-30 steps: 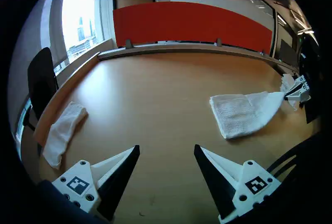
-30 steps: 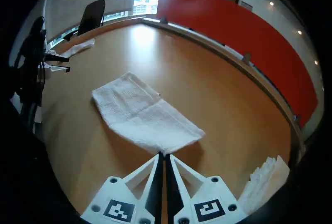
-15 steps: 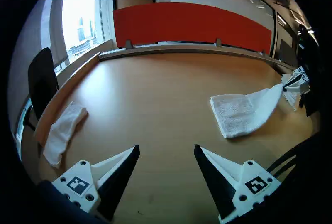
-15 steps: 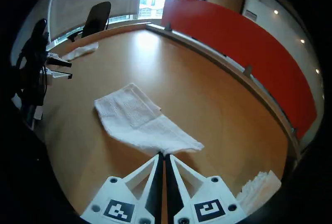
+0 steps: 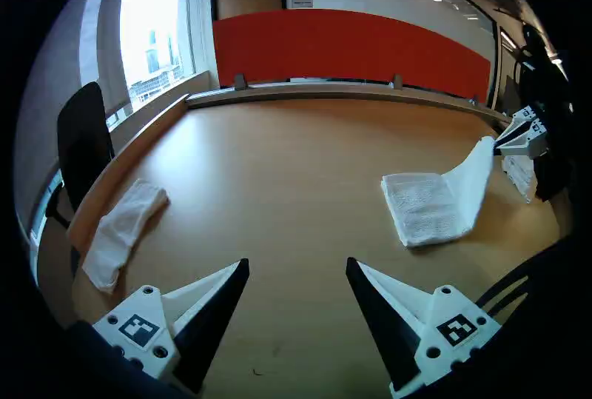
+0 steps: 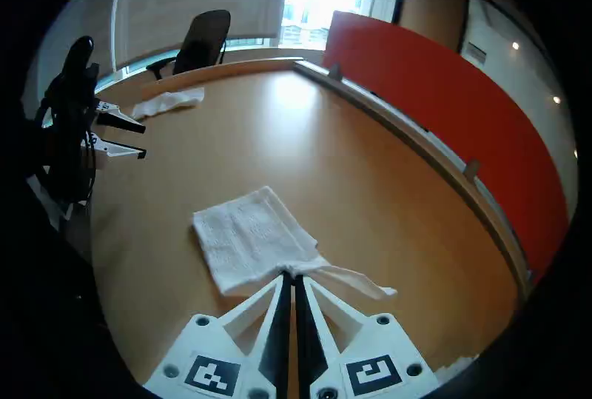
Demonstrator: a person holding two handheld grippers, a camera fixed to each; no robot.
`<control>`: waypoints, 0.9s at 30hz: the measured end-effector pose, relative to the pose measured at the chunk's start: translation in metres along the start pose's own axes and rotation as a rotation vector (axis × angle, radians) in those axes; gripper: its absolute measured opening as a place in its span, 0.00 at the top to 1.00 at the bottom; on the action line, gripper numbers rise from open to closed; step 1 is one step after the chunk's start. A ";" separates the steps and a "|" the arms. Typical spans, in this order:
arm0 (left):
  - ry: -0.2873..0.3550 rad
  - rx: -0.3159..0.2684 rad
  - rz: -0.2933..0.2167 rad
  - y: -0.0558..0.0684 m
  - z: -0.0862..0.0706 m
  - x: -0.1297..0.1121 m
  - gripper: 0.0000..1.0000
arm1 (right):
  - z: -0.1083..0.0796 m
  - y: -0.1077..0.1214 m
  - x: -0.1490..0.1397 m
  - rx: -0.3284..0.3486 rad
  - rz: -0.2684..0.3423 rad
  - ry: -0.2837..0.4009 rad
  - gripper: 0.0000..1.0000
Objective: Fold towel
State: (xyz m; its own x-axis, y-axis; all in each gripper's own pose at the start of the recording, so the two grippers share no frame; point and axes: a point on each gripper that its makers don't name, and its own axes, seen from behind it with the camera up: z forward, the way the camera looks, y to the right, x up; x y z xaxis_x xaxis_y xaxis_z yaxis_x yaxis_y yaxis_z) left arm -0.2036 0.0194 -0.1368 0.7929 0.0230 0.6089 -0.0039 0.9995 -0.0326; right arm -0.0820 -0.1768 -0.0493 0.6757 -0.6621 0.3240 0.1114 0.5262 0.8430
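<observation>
A white towel (image 5: 429, 206) lies on the wooden table (image 5: 288, 162), to the right in the left gripper view. Its right end is lifted and curls up to my right gripper (image 5: 500, 147), which is shut on that edge. In the right gripper view the towel (image 6: 248, 240) lies flat just ahead, and the pinched edge hangs from my right gripper (image 6: 290, 277), with a loose flap trailing to the right. My left gripper (image 5: 296, 266) hovers open over bare table, well apart from the towel. The right gripper view also has my left gripper (image 6: 145, 141) open at the far left.
A second rolled white towel (image 5: 122, 229) (image 6: 172, 101) lies near the table's window-side edge. More folded towels (image 5: 522, 173) are stacked by the right gripper. A black chair (image 5: 81, 147) stands beyond the table edge. A red partition (image 5: 348, 47) lines the far side.
My right gripper has risen and carried the towel's end up and over toward the rest of the towel. The left gripper has stayed open and nearly still.
</observation>
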 end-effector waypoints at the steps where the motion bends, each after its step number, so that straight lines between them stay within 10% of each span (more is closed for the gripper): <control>1: 0.001 0.002 -0.003 -0.001 -0.001 0.000 0.02 | 0.003 -0.003 0.004 0.008 -0.006 0.003 0.97; 27: 0.034 0.013 -0.042 -0.015 -0.017 -0.011 0.02 | 0.094 -0.086 0.030 0.255 -0.122 -0.060 0.97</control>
State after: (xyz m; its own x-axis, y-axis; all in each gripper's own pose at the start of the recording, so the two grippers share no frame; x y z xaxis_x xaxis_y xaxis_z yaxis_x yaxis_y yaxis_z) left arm -0.2018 0.0034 -0.1569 0.8128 -0.0195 0.5822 0.0219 0.9998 0.0029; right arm -0.1396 -0.2924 -0.0717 0.6231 -0.7469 0.2322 -0.0032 0.2944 0.9557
